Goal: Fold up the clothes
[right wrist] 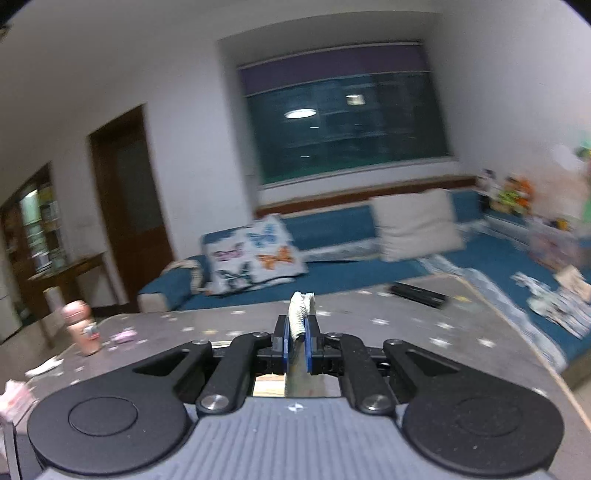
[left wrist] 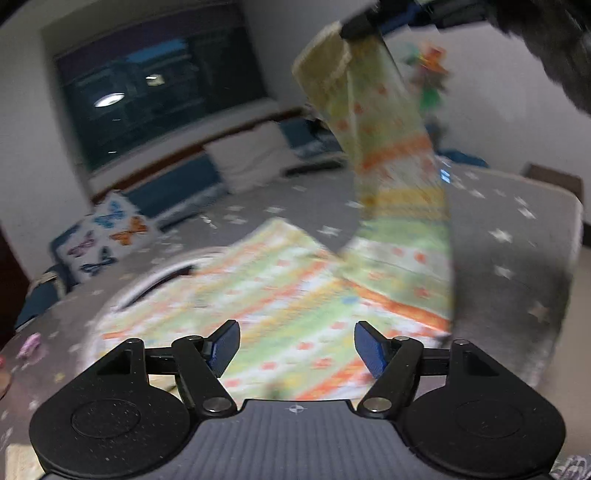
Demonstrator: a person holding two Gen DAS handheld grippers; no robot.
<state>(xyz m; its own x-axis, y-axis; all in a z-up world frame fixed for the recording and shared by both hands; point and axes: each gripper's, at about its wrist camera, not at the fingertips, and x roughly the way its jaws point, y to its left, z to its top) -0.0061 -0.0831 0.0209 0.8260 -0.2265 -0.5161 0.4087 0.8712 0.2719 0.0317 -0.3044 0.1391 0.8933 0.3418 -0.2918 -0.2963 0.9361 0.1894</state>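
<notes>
A patterned green, yellow and orange garment (left wrist: 280, 295) lies partly spread on the grey star-print table (left wrist: 509, 236). My left gripper (left wrist: 295, 347) is open and empty, hovering just above the spread part. One end of the garment (left wrist: 388, 147) hangs lifted high from my right gripper (left wrist: 360, 24) at the top of the left wrist view. In the right wrist view my right gripper (right wrist: 298, 328) is shut on a bunched white edge of the garment (right wrist: 301, 310), held well above the table (right wrist: 406, 332).
A pink bottle (right wrist: 81, 328) and small pink items (right wrist: 123, 336) sit at the table's left. A black remote-like object (right wrist: 419, 293) lies at the far side. A blue sofa (right wrist: 332, 254) with a butterfly cushion (right wrist: 255, 254) and a white cushion (right wrist: 417, 225) stands behind.
</notes>
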